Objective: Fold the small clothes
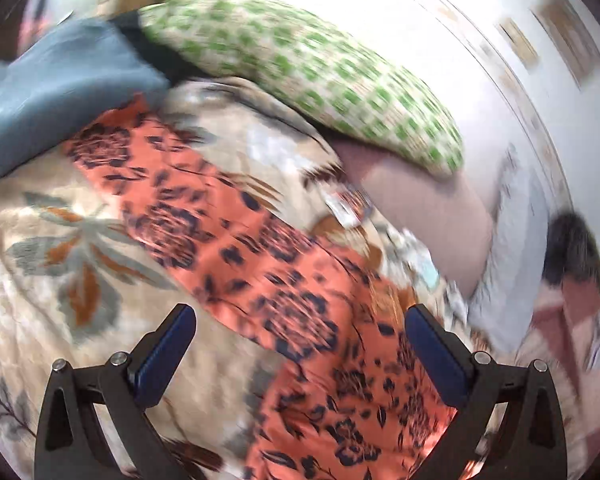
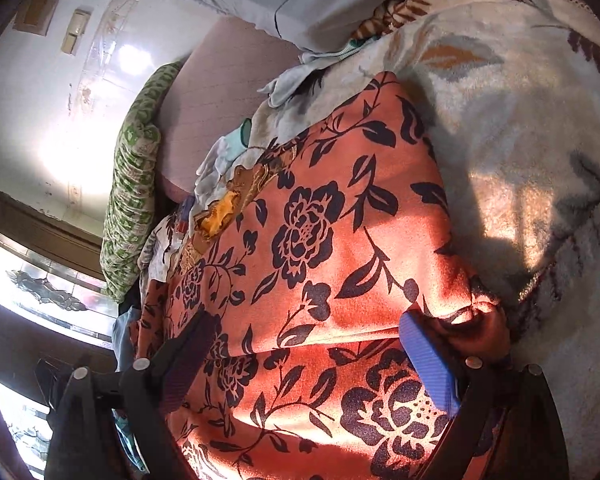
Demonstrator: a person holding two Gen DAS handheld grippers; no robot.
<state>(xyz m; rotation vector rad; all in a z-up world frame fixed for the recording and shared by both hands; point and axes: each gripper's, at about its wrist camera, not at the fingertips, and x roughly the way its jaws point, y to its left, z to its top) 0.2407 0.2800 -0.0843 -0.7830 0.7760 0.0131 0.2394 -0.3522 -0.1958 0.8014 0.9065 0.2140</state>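
A bed under a cream leaf-patterned blanket [image 2: 520, 128], with a green-checked pillow [image 1: 300, 64] and a pink pillow [image 2: 224, 80] against a white wall [image 2: 32, 100]; sunlit patterned-glass window [image 2: 44, 292] beside it, glare on the wall

Left gripper [image 1: 300, 332] spread wide, right gripper [image 2: 308, 340] likewise

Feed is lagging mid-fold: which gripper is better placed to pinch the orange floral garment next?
Probably right. The right gripper sits open, low over the orange floral garment, one finger by a raised fold. The left gripper, also open, looks higher, and its view is motion-blurred.
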